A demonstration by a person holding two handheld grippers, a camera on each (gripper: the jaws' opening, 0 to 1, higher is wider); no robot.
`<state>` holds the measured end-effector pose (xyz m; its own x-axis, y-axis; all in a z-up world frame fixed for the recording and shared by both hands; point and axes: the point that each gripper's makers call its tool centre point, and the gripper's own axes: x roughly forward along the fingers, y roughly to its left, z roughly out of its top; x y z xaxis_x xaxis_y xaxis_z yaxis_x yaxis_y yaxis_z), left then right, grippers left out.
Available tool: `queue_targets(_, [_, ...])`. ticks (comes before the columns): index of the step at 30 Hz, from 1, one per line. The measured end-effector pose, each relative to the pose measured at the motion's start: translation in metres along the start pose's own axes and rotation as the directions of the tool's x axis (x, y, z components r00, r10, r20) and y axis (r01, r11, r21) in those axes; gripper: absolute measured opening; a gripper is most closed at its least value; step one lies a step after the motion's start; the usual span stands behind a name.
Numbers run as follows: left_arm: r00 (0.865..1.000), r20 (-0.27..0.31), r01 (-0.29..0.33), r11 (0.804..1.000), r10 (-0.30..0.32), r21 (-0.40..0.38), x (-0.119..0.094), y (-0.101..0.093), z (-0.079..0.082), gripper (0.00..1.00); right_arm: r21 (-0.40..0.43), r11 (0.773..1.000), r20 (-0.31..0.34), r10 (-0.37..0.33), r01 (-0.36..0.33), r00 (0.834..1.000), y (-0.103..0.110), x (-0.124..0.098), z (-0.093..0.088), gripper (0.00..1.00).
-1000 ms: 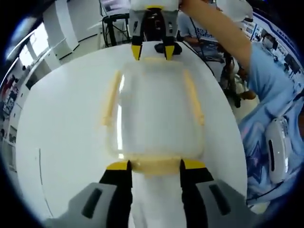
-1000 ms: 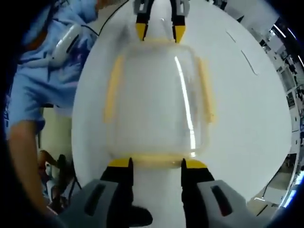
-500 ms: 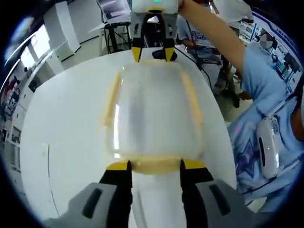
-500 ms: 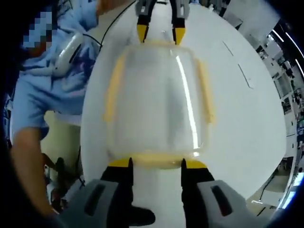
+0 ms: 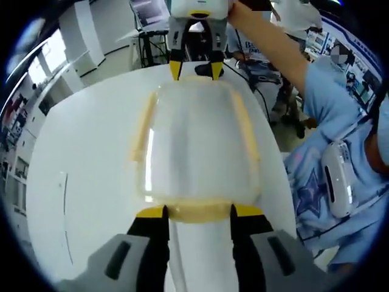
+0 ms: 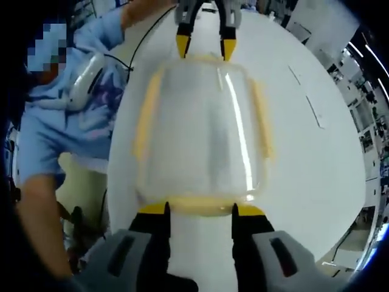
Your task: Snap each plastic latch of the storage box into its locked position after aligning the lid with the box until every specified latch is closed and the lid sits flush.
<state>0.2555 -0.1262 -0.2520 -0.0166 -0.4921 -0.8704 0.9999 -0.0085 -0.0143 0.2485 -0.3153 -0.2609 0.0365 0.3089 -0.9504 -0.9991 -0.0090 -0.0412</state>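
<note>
Resting on the white tabletop (image 5: 79, 182), the clear storage box (image 5: 197, 146) sits between the left gripper (image 5: 197, 212) and right gripper (image 6: 200, 210), each with fingers spread around a yellow end latch (image 5: 199, 210).

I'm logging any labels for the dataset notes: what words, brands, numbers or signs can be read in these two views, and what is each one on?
No text can be read.
Storage box: clear lid and yellow latches, no label or marking to be seen.
Person's blue shirt: a printed pattern, no letters legible.
Posters at the room's edge: print too small and blurred to read.
White table: no markings.
</note>
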Motion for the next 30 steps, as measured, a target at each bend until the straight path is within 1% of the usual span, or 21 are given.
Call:
queue_targets(4, [1.0,0.009,-0.005,1.0,0.005,-0.004,-0.008,0.001,-0.006,0.38,-0.003,1.0,0.014,-0.004,0.004,1.0,-0.003,-0.001,0.008,0.38])
queue_targets(9, [1.0,0.009,-0.003,1.0,0.003,-0.01,-0.013,0.001,-0.013,0.38,-0.008,1.0,0.027,0.0,0.001,1.0,-0.005,0.0,0.018,0.38])
queue_targets(15, [1.0,0.011,0.004,1.0,-0.003,-0.027,-0.02,0.002,-0.03,0.38,-0.017,1.0,0.048,0.011,-0.01,0.999,-0.007,0.008,0.034,0.38])
queue_targets(21, [1.0,0.012,0.004,0.999,-0.003,-0.039,-0.026,0.002,-0.042,0.38,-0.027,1.0,0.062,0.015,-0.014,0.998,-0.01,0.012,0.047,0.38])
queue_targets(25, [1.0,0.006,0.003,0.999,-0.003,-0.048,-0.033,0.001,-0.054,0.38,-0.033,0.999,0.076,0.024,-0.021,0.997,-0.013,0.014,0.062,0.38])
queue_targets(28, [1.0,0.005,0.003,0.998,-0.003,-0.055,-0.038,0.0,-0.062,0.38,-0.039,0.999,0.076,0.026,-0.023,0.997,-0.013,0.016,0.068,0.38])
queue_targets(30, [1.0,0.004,0.001,0.998,-0.001,-0.057,-0.041,-0.001,-0.067,0.38,-0.043,0.999,0.085,0.031,-0.027,0.996,-0.012,0.017,0.076,0.38])
